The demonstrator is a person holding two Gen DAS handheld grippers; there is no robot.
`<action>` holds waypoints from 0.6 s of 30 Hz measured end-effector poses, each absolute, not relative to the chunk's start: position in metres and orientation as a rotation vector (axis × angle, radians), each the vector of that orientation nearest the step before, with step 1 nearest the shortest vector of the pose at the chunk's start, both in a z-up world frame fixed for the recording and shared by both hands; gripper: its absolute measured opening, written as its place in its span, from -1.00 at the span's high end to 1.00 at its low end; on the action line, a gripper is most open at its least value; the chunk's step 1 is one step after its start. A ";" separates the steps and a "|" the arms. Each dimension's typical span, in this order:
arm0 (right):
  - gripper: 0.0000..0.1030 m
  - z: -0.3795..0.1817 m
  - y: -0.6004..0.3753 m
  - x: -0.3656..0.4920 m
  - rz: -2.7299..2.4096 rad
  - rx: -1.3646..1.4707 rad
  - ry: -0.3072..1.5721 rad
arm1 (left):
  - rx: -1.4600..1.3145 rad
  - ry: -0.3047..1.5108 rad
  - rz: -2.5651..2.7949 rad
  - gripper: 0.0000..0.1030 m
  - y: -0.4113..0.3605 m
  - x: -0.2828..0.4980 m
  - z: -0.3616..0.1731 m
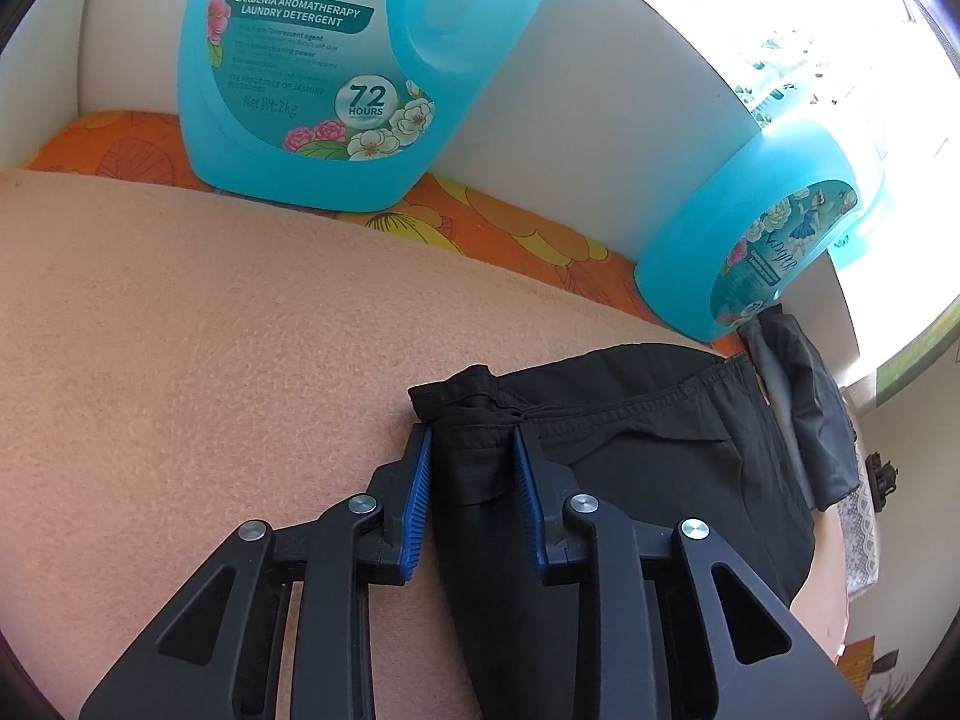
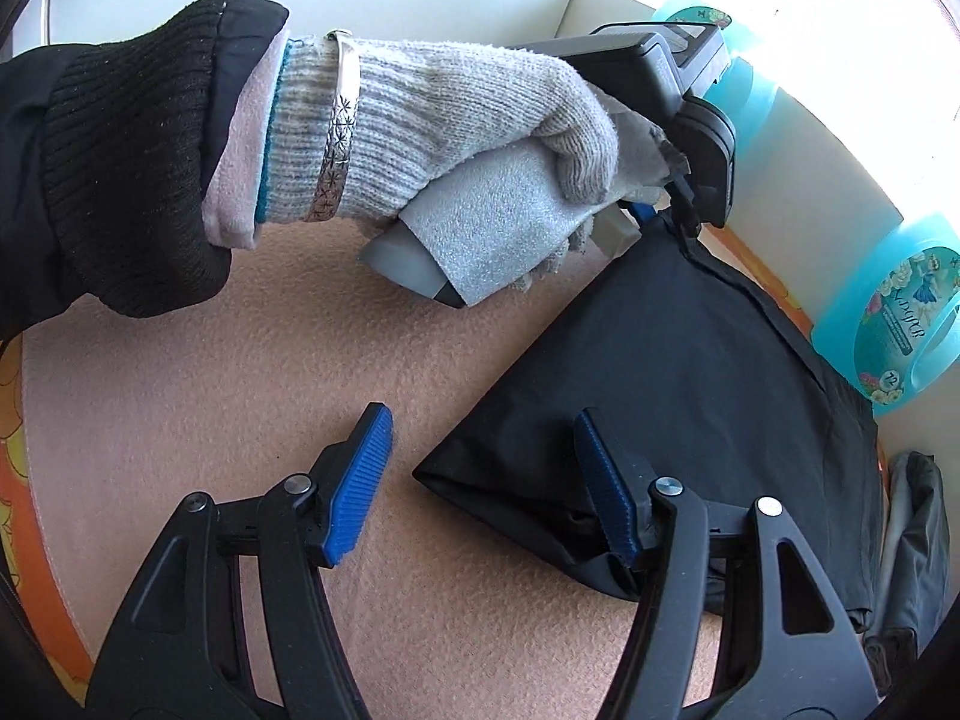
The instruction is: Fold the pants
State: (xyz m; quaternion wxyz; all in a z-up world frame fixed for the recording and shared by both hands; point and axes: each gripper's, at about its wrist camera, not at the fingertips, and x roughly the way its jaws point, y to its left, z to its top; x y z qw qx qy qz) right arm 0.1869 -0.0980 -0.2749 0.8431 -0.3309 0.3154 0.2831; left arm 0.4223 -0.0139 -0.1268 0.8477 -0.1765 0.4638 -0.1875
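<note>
Pants (image 1: 630,450) on blanket (image 1: 210,330), before bottles (image 1: 300,60)

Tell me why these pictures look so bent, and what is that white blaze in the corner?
Left wrist view: the fisheye lens bows the pink blanket and detergent bottle, and daylight burns the upper right corner to white, washing out detail. Right wrist view: the same glare at upper right, with dark rounded corners; the gloved hand and black pants stay sharp, with no motion blur.

two detergent bottles (image 1: 300,60), one black pants (image 1: 630,438), two claws (image 2: 480,480)
</note>
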 end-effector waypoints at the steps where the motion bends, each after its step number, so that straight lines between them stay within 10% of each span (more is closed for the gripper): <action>1: 0.11 -0.273 -0.099 0.188 0.595 -0.697 0.672 | -0.377 0.977 -0.396 0.53 -0.013 0.422 -0.127; 6: 0.85 -0.268 -0.104 0.194 0.571 -0.678 0.684 | -0.395 0.962 -0.396 0.66 -0.010 0.420 -0.123; 18: 0.92 -0.223 -0.114 0.161 0.622 -0.518 0.647 | -0.413 0.878 -0.418 0.81 0.014 0.378 -0.091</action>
